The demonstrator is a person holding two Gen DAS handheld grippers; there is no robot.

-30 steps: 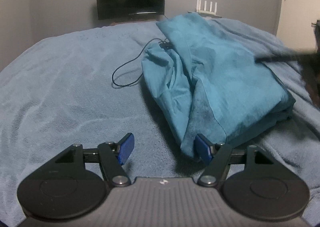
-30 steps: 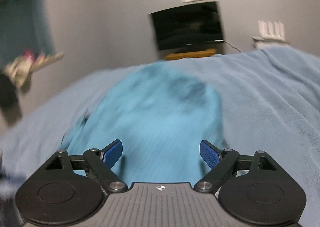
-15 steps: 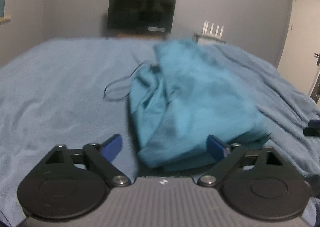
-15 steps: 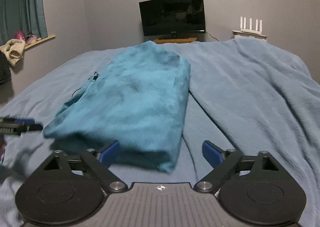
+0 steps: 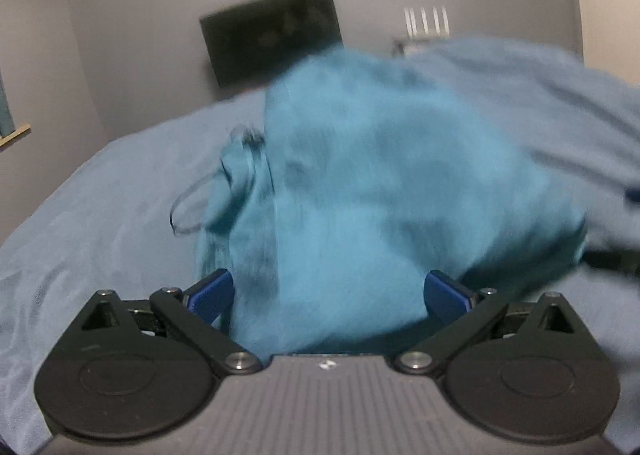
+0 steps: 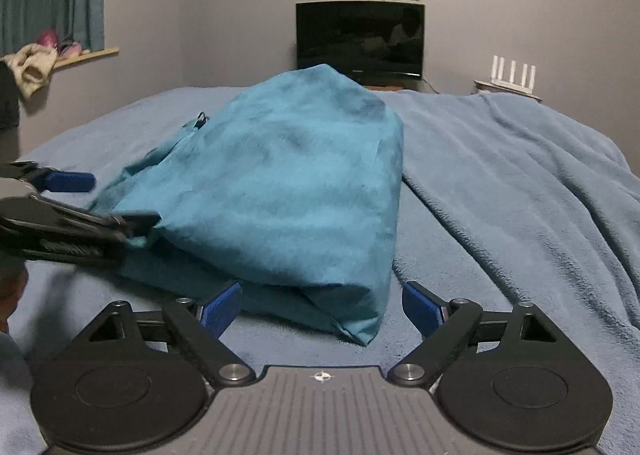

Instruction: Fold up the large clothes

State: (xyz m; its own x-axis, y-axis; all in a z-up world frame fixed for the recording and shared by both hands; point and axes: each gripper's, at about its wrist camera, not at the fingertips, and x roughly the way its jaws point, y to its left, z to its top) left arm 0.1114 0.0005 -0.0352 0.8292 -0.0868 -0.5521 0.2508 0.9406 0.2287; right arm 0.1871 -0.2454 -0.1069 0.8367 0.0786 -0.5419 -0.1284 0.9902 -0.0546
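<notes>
A folded teal garment (image 6: 288, 183) lies on the light blue blanket (image 6: 520, 183) of a bed. In the left wrist view the garment (image 5: 380, 191) is blurred and its near edge lies between the wide-open jaws of my left gripper (image 5: 328, 295). My left gripper also shows in the right wrist view (image 6: 104, 203), open at the garment's left edge. My right gripper (image 6: 320, 309) is open, with the garment's near right corner between its blue pads, not clamped.
A thin black cord (image 5: 188, 211) lies on the blanket left of the garment. A dark monitor (image 6: 360, 39) and a white router (image 6: 512, 75) stand at the far wall. A window ledge with small items (image 6: 48, 55) is at the left.
Both grippers have moved forward to the garment's near edge. The left gripper now has the cloth between its open jaws, and the right one straddles the near right corner. The left view is blurred.
</notes>
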